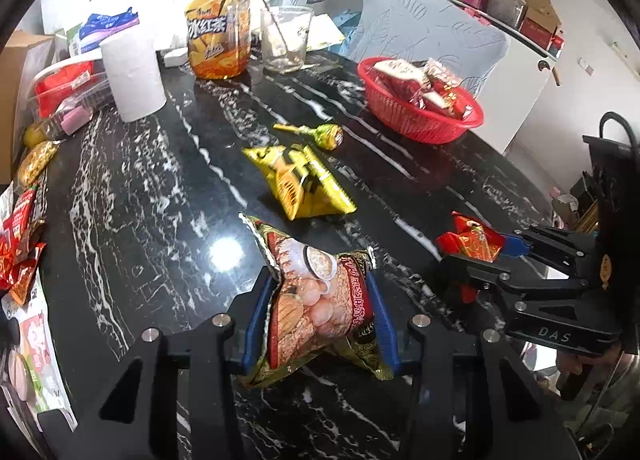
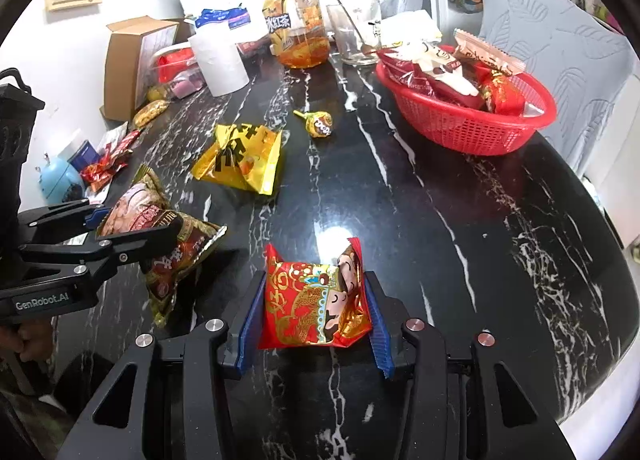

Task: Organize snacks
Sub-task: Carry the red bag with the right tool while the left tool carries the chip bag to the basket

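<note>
My left gripper (image 1: 320, 316) is shut on a gold and brown snack packet (image 1: 316, 300), held over the black marble table (image 1: 140, 219); it also shows in the right wrist view (image 2: 168, 236). My right gripper (image 2: 314, 308) is shut on a red and gold snack packet (image 2: 312, 300), which also shows in the left wrist view (image 1: 472, 240). A yellow snack bag (image 1: 300, 179) and a gold-wrapped lollipop (image 1: 324, 135) lie mid-table. A red plastic basket (image 1: 416, 115) with several snack packs stands at the far right, beyond both grippers.
A paper roll (image 1: 132, 79), an iced-tea bottle (image 1: 218, 35) and a glass with a spoon (image 1: 286, 39) stand at the back. Loose packets (image 1: 20, 252) and a clear box (image 1: 64, 91) crowd the left edge. A grey chair (image 1: 432, 31) stands behind the basket.
</note>
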Tool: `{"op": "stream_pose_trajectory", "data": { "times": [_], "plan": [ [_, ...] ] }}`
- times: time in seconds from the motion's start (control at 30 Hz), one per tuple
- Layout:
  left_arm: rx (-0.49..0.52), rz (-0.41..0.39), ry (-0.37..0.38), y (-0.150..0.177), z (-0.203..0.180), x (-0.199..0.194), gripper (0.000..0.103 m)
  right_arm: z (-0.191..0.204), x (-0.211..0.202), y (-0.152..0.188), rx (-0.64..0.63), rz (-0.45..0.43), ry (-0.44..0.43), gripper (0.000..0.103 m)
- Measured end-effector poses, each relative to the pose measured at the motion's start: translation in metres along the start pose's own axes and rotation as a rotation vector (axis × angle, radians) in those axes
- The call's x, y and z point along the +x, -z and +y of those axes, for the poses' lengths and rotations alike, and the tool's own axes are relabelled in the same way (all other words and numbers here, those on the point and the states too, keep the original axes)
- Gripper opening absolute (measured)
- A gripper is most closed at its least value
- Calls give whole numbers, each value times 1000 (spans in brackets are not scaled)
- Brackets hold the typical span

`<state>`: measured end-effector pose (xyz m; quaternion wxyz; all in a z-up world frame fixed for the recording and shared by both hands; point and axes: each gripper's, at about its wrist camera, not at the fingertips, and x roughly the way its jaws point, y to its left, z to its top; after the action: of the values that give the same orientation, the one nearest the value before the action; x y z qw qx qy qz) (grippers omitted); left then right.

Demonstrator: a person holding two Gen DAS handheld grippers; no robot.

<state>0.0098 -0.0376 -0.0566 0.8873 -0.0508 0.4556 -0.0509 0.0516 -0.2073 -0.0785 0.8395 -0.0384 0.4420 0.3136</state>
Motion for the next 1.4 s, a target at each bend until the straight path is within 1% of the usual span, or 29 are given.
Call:
{"op": "stream_pose_trajectory", "data": {
  "times": [0.3, 0.43, 0.7, 0.93, 1.23, 1.4],
  "plan": [
    [13, -55, 41, -25, -16, -10, 45, -12, -20, -12, 14, -42, 4, 45],
    [34, -106, 63, -43, -30, -16, 45, -19, -33, -21, 3, -79, 31, 45],
    [101, -179, 88, -78, -57, -23, 45, -40, -58, -45, 0, -148, 86, 45],
    [134, -214, 105, -107, -74, -22, 45, -56, -82, -67, -13, -215, 133, 45],
    [164, -263, 89, -142, -91, -18, 45, -79, -96, -94, -25, -251, 168, 45],
    [183, -266, 83, -162, -100, -8, 45, -91, -96, -106, -42, -256, 179, 45]
  ]
}}
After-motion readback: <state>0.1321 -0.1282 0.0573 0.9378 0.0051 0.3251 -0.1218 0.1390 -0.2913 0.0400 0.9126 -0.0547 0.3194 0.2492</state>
